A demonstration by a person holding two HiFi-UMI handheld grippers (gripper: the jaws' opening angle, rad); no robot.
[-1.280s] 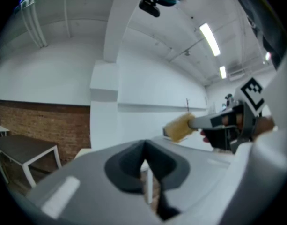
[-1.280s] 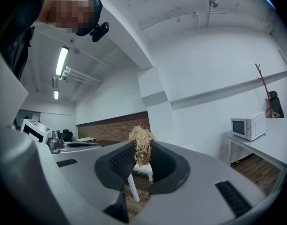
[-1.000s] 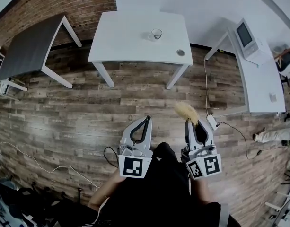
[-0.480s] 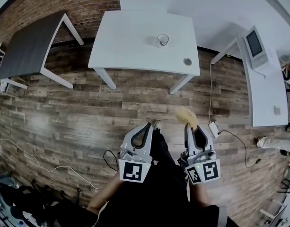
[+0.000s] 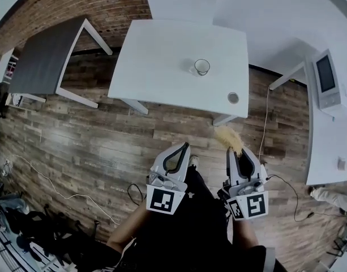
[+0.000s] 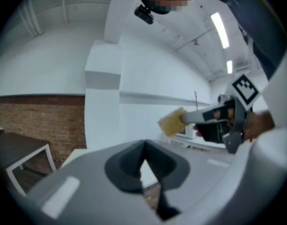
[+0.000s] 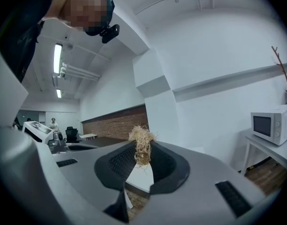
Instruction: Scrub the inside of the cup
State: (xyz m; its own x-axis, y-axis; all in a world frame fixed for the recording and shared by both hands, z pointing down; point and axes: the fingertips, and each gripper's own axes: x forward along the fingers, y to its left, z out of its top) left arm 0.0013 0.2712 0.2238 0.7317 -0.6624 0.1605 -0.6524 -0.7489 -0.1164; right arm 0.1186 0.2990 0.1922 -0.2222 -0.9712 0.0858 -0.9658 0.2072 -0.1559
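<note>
A clear glass cup (image 5: 202, 67) stands upright on the white table (image 5: 162, 55), well ahead of both grippers. My left gripper (image 5: 183, 147) is over the wood floor, shut, with nothing between its jaws (image 6: 143, 145). To its right, my right gripper (image 5: 235, 151) is shut on a tuft of straw-coloured scrubbing fibre (image 5: 227, 136), which sticks out past the fingertips (image 7: 142, 146). The left gripper view shows the right gripper (image 6: 223, 121) and the fibre scrubber (image 6: 172, 123) side-on. Both grippers point toward the table.
A small round grey disc (image 5: 233, 97) lies near the table's front right corner. A dark table (image 5: 46, 58) stands to the left. A microwave (image 5: 327, 79) sits on a white side table (image 5: 323, 152) at the right. Cables (image 5: 65, 194) and a power strip trail across the floor.
Both grippers have travelled forward together over the floor. The white table and cup now sit lower and larger in the head view. The fibre stays in the right gripper.
</note>
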